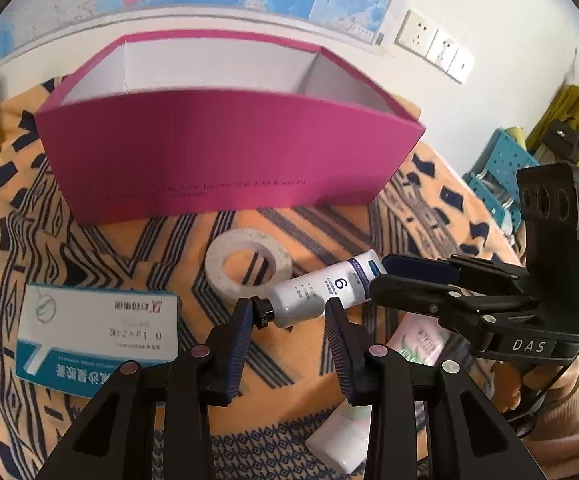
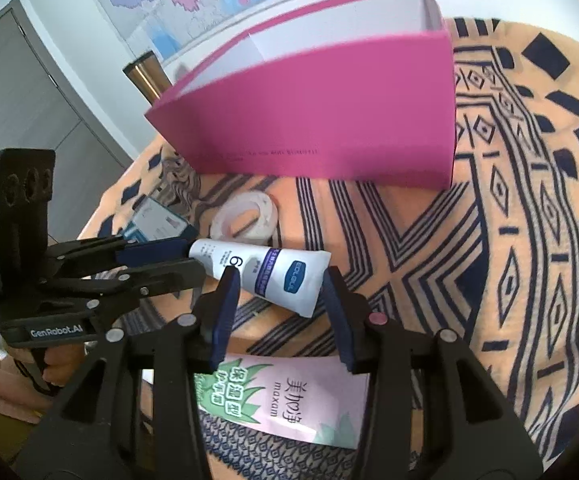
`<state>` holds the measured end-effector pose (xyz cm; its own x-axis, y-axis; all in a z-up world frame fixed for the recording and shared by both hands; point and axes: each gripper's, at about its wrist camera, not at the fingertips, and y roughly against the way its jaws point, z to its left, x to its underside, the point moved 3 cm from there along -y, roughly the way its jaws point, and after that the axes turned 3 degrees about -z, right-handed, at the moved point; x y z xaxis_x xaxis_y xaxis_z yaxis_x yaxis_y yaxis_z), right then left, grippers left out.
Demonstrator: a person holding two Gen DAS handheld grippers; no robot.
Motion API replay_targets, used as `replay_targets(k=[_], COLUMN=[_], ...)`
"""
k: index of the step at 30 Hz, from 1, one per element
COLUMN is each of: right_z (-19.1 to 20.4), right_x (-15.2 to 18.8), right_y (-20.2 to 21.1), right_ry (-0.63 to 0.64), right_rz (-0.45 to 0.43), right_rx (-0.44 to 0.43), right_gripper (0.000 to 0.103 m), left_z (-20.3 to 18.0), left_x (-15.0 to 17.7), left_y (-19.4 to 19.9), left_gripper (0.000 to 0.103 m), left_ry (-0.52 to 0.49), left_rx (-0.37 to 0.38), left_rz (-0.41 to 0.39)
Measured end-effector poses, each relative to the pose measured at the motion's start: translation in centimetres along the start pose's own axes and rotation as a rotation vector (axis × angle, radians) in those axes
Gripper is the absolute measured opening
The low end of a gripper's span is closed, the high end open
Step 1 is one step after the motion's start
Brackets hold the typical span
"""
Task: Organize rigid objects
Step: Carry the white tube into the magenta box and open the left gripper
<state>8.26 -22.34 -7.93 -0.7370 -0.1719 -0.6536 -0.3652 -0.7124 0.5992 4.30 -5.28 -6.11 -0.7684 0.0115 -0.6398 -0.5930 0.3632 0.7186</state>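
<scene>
Both grippers (image 1: 289, 312) (image 2: 279, 280) angled down, flanking tube (image 2: 273, 274)

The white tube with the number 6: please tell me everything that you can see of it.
The white tube looks like soft plastic, with a small black cap, a large printed 6, a purple band and a blue label near its flat crimped end. It lies on its side, slanted, on the patterned cloth, just in front of the tape roll. The left tongs bracket its cap end and the right tongs its crimped end. Whether any pad presses on it I cannot tell.
</scene>
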Motion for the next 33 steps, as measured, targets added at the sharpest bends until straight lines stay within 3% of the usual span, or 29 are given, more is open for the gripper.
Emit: replay_targets(k=[16, 23, 33], right_z=[1.0, -0.6, -2.7], right_x=[-8.1, -11.5, -12.3], right_y=[5.8, 5.2, 2.3], right_ry=[0.106, 0.102, 0.092], right_rz=[-0.209, -0.225, -0.151], right_rx=[0.034, 0.054, 0.111], right_gripper=[0.046, 0.046, 0.046], left_z=[-2.9, -2.4, -0.6], left_x=[-9.4, -13.2, -13.9], left_y=[3.2, 1.6, -3.3], left_gripper=[0.036, 0.036, 0.036], left_ry=[-0.116, -0.113, -0.068], left_rx=[-0.010, -0.006, 0.014], left_rz=[-0.211, -0.212, -0.099])
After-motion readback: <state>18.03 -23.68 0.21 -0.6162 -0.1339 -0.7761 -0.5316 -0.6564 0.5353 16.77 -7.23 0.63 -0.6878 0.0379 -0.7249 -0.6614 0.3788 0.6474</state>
